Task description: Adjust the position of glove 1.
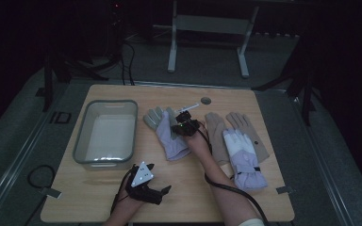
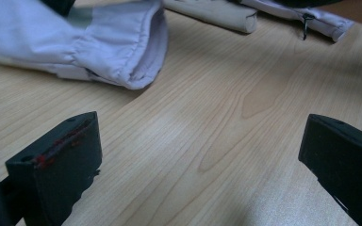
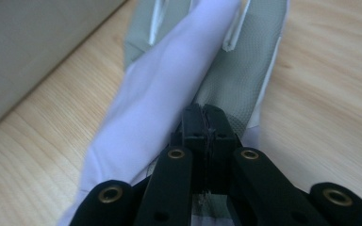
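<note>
A lavender glove with grey fingers (image 1: 172, 143) lies palm-down at the middle of the wooden table (image 1: 193, 197). My right gripper (image 1: 178, 124) rests on its grey upper part. In the right gripper view the jaws stand pressed together on the glove (image 3: 160, 94), with the gripper (image 3: 202, 113) pinching its fabric. My left gripper (image 1: 160, 178) hovers low near the table's front edge, open, with bare wood between its jaws (image 2: 198, 155). The glove's cuff (image 2: 113, 42) lies just beyond it.
A clear plastic bin (image 1: 82, 136) stands at the left, its wall (image 3: 28, 47) close to the held glove. Two beige gloves (image 1: 217, 127) lie at the right with a second lavender glove (image 1: 242, 160) on top of them. A round hole (image 1: 206, 100) sits near the table's far edge.
</note>
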Demonstrator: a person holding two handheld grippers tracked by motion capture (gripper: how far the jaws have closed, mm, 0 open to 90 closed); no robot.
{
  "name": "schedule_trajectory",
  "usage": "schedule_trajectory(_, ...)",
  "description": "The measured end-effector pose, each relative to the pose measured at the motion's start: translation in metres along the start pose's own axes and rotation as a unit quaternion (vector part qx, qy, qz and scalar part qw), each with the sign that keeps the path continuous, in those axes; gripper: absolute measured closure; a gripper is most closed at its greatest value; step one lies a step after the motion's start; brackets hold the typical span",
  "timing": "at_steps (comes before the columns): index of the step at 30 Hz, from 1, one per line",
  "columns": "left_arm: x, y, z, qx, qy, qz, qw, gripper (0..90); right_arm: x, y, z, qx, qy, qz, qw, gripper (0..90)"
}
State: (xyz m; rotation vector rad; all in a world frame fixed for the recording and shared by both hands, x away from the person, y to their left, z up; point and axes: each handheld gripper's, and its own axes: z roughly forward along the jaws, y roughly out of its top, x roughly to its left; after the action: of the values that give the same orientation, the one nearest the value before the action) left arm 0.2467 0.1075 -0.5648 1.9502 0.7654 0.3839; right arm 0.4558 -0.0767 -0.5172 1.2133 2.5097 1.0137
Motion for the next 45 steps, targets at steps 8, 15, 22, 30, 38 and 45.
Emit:
schedule_trajectory(8,0.0,0.0,0.0,0.002,0.004,0.002,1.0,0.2,-0.007,-0.009,-0.051,-0.06,-0.018,0.067,0.9958,89.3)
schedule_trajectory(15,-0.001,0.0,0.001,0.003,0.005,0.002,1.0,0.2,-0.007,-0.041,-0.088,-0.107,-0.006,0.139,0.9846,89.3)
schedule_trajectory(22,-0.001,0.001,0.001,0.007,0.009,0.004,0.9999,0.2,-0.004,-0.074,-0.093,-0.1,-0.027,0.15,0.9833,89.1)
schedule_trajectory(30,0.0,0.001,0.001,0.008,0.006,0.003,0.9999,0.1,-0.016,-0.093,-0.08,-0.085,-0.053,0.168,0.9806,89.0)
schedule_trajectory(38,-0.001,0.001,0.002,0.009,0.006,0.005,0.9999,0.1,-0.021,-0.1,-0.061,-0.076,-0.065,0.172,0.98,88.8)
schedule_trajectory(45,-0.001,0.001,0.002,0.01,0.005,0.006,0.9999,0.2,-0.023,-0.101,-0.059,-0.078,-0.078,0.181,0.9774,85.2)
